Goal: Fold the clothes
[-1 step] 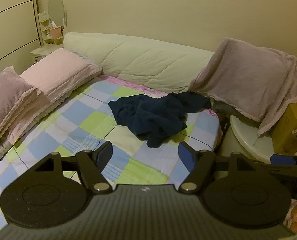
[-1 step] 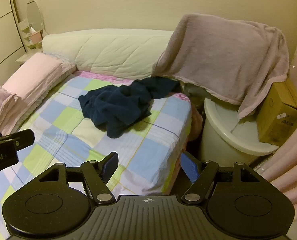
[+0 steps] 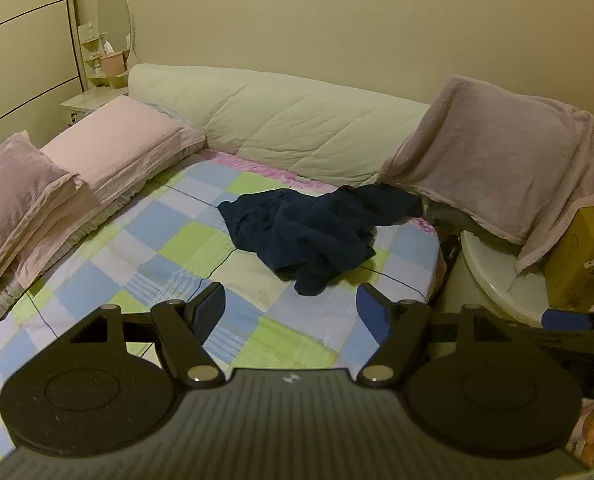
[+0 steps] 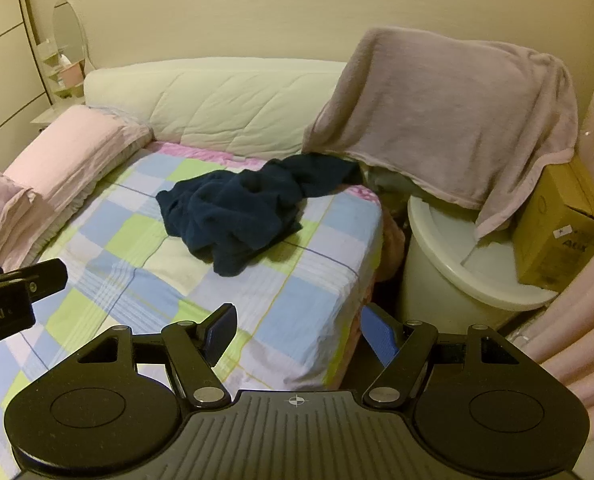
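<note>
1. Nothing has moved since the earlier frames: they were taken at the same instant, so we see the navy garment (image 3: 309, 232) in the same crumpled heap and both grippers hanging where they were.
2. We hold the left gripper (image 3: 291, 312) with its fingers (image 3: 213, 306) spread wide and gripping nothing; the right gripper (image 4: 297, 332) is likewise released and empty.
3. Our garment lies bunched on the checked bed sheet (image 3: 145, 264), toward the far right corner of the bed, with one end trailing under the grey-pink blanket (image 4: 449, 120) draped beside it.
4. It lies well ahead of both pairs of fingers, apart from them, roughly straight in front of the left gripper and ahead and left of the right one.
5. Risks, as we judge them: the heap hides hems and sleeves, so a pinch could catch several layers and drag the whole lump instead of opening it.
6. Pulling the trailing end might tug the blanket down, or slide the garment off the bed edge toward the white tub (image 4: 457, 264).
7. A deep pinch could also gather the sheet along with the cloth.
</note>
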{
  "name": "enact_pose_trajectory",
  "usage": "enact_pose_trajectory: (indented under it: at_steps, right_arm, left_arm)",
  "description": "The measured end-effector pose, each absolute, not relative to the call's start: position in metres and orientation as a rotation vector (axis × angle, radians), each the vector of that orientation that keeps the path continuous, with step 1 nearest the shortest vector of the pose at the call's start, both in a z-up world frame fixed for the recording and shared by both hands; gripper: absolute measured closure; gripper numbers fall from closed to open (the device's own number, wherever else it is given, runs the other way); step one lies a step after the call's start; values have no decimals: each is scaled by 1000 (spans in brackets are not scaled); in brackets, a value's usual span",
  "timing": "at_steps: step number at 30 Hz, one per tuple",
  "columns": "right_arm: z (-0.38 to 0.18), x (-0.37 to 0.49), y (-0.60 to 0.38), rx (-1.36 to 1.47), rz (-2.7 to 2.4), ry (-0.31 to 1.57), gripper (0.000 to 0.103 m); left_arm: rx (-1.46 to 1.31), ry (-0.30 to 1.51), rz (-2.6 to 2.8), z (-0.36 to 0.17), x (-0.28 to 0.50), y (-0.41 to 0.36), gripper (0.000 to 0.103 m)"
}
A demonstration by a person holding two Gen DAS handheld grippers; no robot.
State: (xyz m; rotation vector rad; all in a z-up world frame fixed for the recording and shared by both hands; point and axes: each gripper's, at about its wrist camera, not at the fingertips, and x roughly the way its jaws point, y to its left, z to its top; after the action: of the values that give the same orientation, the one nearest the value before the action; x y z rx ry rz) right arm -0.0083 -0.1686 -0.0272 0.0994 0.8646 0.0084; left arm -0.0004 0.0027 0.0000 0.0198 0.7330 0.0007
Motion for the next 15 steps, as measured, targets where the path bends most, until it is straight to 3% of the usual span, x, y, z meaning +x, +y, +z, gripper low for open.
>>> enact_pose_trajectory:
  at_steps: [15]
  right_arm:
    - [-22, 3, -155, 86, -1, 864, 31]
  left_arm:
    - [3, 748, 4, -5, 7, 24, 34]
